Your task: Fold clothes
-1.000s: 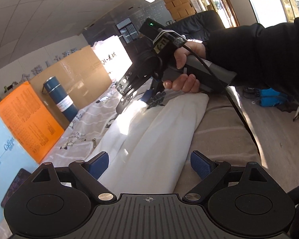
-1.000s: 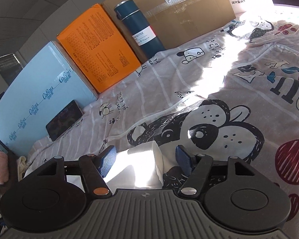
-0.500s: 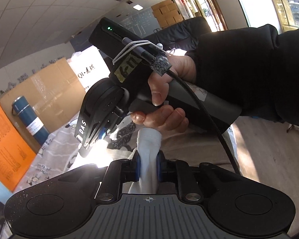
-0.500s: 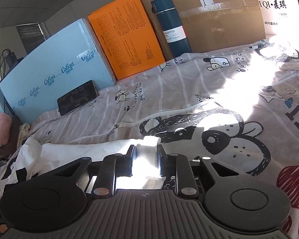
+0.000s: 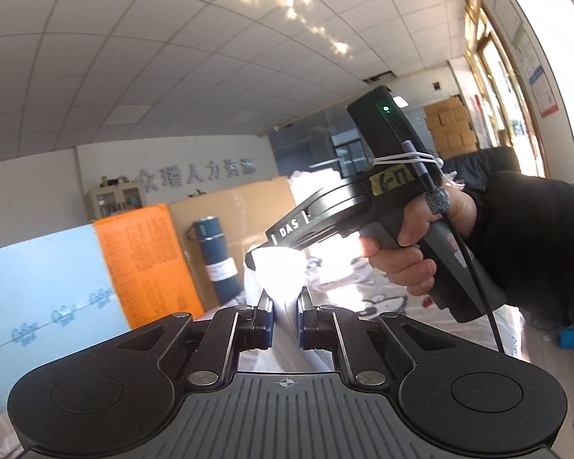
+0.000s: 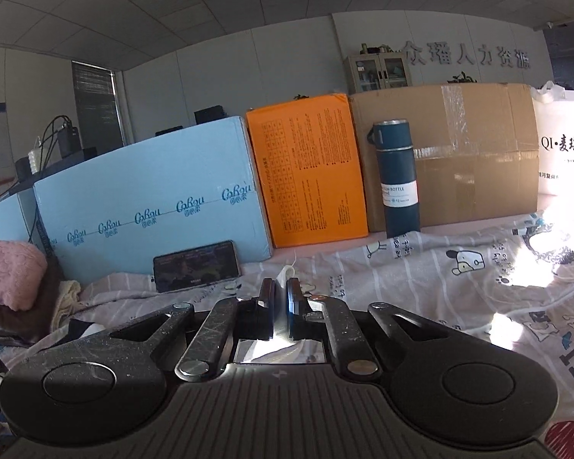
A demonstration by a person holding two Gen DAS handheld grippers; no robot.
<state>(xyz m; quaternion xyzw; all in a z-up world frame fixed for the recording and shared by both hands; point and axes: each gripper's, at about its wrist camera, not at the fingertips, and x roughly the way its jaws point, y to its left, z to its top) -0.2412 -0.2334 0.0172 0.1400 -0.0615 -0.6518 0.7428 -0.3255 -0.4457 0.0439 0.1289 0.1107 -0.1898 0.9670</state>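
Note:
A white garment hangs lifted off the bed, bright in the sun. My left gripper is shut on one part of it, the cloth bunched between the blue pads. In the left wrist view the right gripper is seen from the side, held by a hand in a black sleeve, its tip at the top of the same white cloth. In the right wrist view my right gripper is shut on a thin edge of the white garment. Most of the garment is hidden below both grippers.
A cartoon-dog bedsheet covers the bed. Along its far edge stand a light blue box, an orange box, a cardboard box, a dark blue bottle, a white bag and a phone. A pink cloth lies at the left.
Both grippers have closed on the white garment and risen from the bed, lifting it. Both views have tilted up toward the wall and ceiling.

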